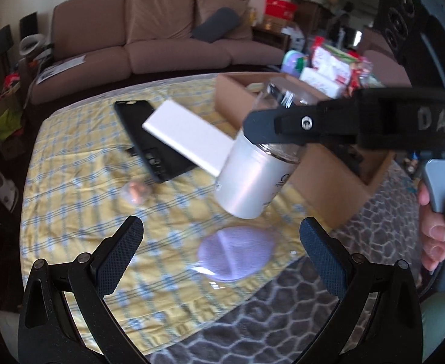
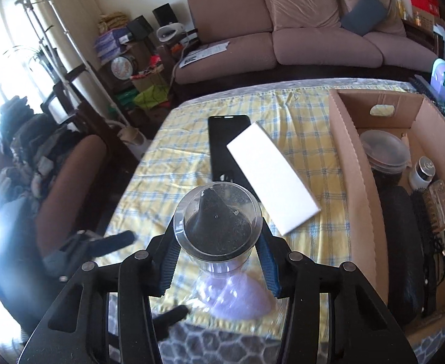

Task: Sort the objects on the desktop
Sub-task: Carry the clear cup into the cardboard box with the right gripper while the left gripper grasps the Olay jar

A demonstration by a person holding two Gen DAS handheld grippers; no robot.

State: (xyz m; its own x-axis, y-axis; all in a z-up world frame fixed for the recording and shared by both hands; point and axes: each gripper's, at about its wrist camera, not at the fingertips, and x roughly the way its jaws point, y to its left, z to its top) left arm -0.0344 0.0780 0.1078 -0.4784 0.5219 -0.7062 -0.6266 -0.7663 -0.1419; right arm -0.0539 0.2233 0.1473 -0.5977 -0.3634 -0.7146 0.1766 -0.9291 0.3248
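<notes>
R gripper (image 2: pixel 218 261) clamps clear-capped bottle (image 2: pixel 218 227) above yellow plaid cloth (image 2: pixel 174 163). Purple pad (image 2: pixel 237 297) lies just beneath. White box (image 2: pixel 272 179) overlaps black phone (image 2: pixel 222 139). Cardboard box (image 2: pixel 356 182) w/ containers at right.

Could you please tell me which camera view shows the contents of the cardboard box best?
The right wrist view: it looks down into the cardboard box at its contents. The left wrist view shows mostly its outer walls, with the inside largely hidden.

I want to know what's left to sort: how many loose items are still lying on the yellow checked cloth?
4. A black phone at the centre, a white box lying partly across it, a purple pad near the front edge, and a small clear-wrapped item to the left. Others may be hidden.
</notes>
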